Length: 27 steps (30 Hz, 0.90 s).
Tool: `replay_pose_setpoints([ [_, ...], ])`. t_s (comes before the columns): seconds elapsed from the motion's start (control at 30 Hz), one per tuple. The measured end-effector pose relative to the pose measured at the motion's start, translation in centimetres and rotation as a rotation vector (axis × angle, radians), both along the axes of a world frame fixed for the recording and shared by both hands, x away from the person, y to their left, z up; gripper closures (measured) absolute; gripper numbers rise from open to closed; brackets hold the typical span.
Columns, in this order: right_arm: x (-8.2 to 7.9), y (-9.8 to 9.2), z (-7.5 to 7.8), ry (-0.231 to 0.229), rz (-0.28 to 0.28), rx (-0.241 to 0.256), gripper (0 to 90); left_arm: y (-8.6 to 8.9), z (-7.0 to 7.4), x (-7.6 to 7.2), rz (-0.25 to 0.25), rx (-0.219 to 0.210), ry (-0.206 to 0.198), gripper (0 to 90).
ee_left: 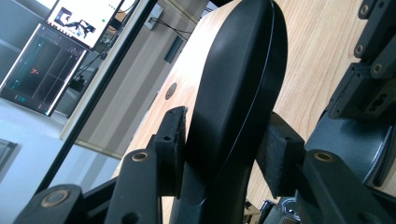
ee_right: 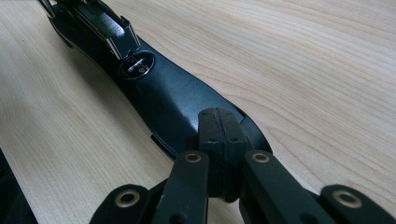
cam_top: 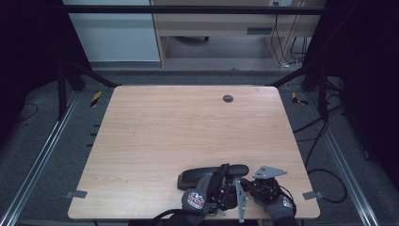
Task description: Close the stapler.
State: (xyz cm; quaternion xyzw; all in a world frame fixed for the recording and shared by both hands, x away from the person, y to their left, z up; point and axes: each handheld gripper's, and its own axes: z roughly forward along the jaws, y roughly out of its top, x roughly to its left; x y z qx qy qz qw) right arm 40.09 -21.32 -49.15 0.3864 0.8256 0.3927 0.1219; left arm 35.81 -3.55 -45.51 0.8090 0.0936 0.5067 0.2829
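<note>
While the left claw [ee_left: 224,154] grips a long black stapler-like tool [ee_left: 233,93] across its body, one pad [ee_left: 175,140] pressed on each flank, the tool rises straight ahead of that claw between its two jaws in the left gripper view. Seen from the high view, the tool [cam_top: 211,173] lies low over the wooden counter [cam_top: 188,127], close to its near edge, stretching out to the left of the left claw [cam_top: 221,181] and ending just in front of the right claw [cam_top: 244,181]. The two claws sit side by side there, nearly touching, each held by a gloved hand [cam_top: 200,200]. In the right gripper view the right claw [ee_right: 218,140] has its jaws pressed together with the pads meeting flat; it rests right at the tool's rounded black end [ee_right: 173,102], and I cannot tell whether any part of the tool is caught between the pads. Beyond that claw the tool runs away toward a shiny metal part [ee_right: 109,28] at its far end, with bare counter [ee_right: 303,70] on both sides of it.
</note>
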Motion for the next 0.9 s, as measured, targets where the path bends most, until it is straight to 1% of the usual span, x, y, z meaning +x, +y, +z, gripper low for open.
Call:
replay_pose_setpoints([
  [0.07,0.0,0.0,0.0,0.002,-0.002,-0.001,90.0,-0.1,-0.2,-0.1,0.001,0.01,-0.003,55.5],
  [0.43,0.1,-0.1,0.0,-0.004,-0.008,0.001,90.0,-0.3,-0.5,-0.1,-0.004,0.026,-0.005,55.3],
  [0.57,0.0,-0.2,0.1,-0.007,-0.012,-0.012,90.0,-0.4,-0.8,-0.1,-0.01,0.03,0.0,54.8],
  [0.7,-0.1,-0.3,0.2,-0.004,-0.018,0.002,90.0,-0.5,-0.9,-0.2,-0.013,0.044,0.002,54.4],
  [0.8,-0.1,-0.4,0.2,-0.011,-0.015,0.004,90.0,-0.6,-1.1,-0.1,-0.014,0.052,0.008,53.9],
  [0.83,-0.1,-0.4,0.3,-0.007,-0.016,0.012,90.0,-0.6,-1.1,-0.1,-0.015,0.055,0.01,53.9],
  [0.9,-0.1,-0.6,0.3,-0.018,-0.015,0.013,90.0,-0.7,-1.2,-0.1,-0.015,0.057,0.016,53.5],
])
